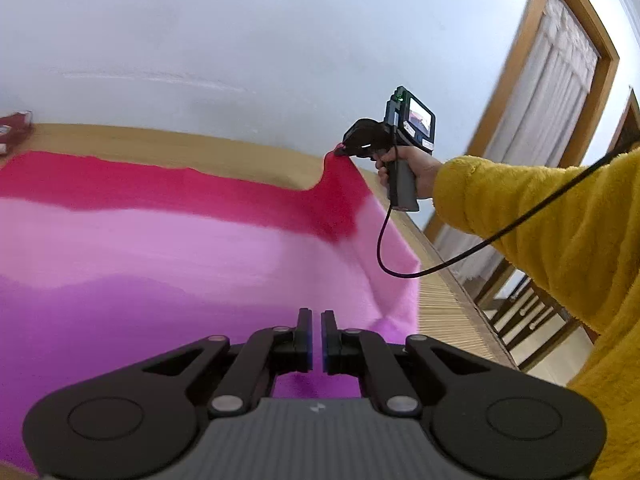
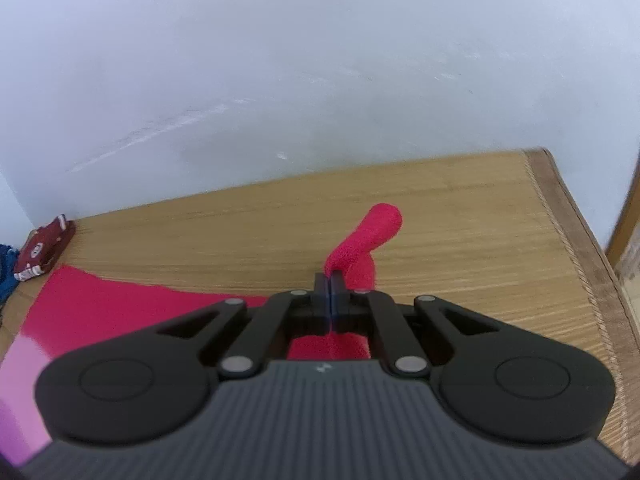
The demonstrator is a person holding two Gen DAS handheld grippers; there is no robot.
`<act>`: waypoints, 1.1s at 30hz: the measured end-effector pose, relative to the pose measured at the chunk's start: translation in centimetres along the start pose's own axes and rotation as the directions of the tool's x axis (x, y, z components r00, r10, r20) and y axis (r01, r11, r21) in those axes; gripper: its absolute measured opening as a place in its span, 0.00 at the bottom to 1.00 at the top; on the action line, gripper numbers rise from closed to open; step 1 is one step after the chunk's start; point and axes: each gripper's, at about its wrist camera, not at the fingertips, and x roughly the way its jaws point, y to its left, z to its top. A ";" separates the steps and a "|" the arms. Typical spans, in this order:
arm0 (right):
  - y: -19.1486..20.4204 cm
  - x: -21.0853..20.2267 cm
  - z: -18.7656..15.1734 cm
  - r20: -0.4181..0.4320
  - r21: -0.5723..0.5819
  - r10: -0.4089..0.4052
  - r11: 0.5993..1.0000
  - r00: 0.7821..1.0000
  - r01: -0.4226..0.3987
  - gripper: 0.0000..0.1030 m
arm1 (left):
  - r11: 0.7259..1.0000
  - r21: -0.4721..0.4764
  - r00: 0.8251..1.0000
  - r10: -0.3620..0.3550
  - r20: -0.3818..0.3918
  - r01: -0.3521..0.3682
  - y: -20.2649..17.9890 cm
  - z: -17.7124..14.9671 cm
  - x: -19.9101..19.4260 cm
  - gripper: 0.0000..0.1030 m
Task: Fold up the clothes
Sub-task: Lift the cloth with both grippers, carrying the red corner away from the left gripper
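Cloth (image 1: 168,248) in bands of red, pink and purple lies spread over a wooden surface (image 1: 224,152), its red band farthest from the left wrist camera and the purple band nearest. Its far right corner (image 2: 372,236) is raised off the wood, and the right gripper (image 2: 333,280) has its jaws closed on that red corner, a tongue of fabric sticking out past the tips. Seen from the left wrist, the right gripper (image 1: 340,151) pulls the corner up into a peak, with the fabric sloping down from it to the flat part. A hand (image 1: 412,168) in a fuzzy yellow sleeve (image 1: 552,232) grips its handle, and a black cable (image 1: 400,264) loops below. The left gripper (image 1: 316,320) sits over the purple band with its jaws nearly together; a thin slit shows between the pads, and whether cloth is pinched there cannot be told.

The wood has a fine straight grain and a pale corded edge (image 2: 560,216) along its right side. A folded dark red garment (image 2: 44,252) rests near the far left corner, beside the plain white wall (image 2: 320,60). To the right stands a wood-framed door (image 1: 560,92) with a white curtain, and a wooden chair (image 1: 532,312) stands below the edge.
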 end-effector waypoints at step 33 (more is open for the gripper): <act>-4.0 0.4 -0.3 -0.074 -0.120 -0.032 0.992 0.997 0.023 0.04 | 0.995 0.095 0.940 0.025 -0.341 0.008 -1.7 -3.8 14.3 0.53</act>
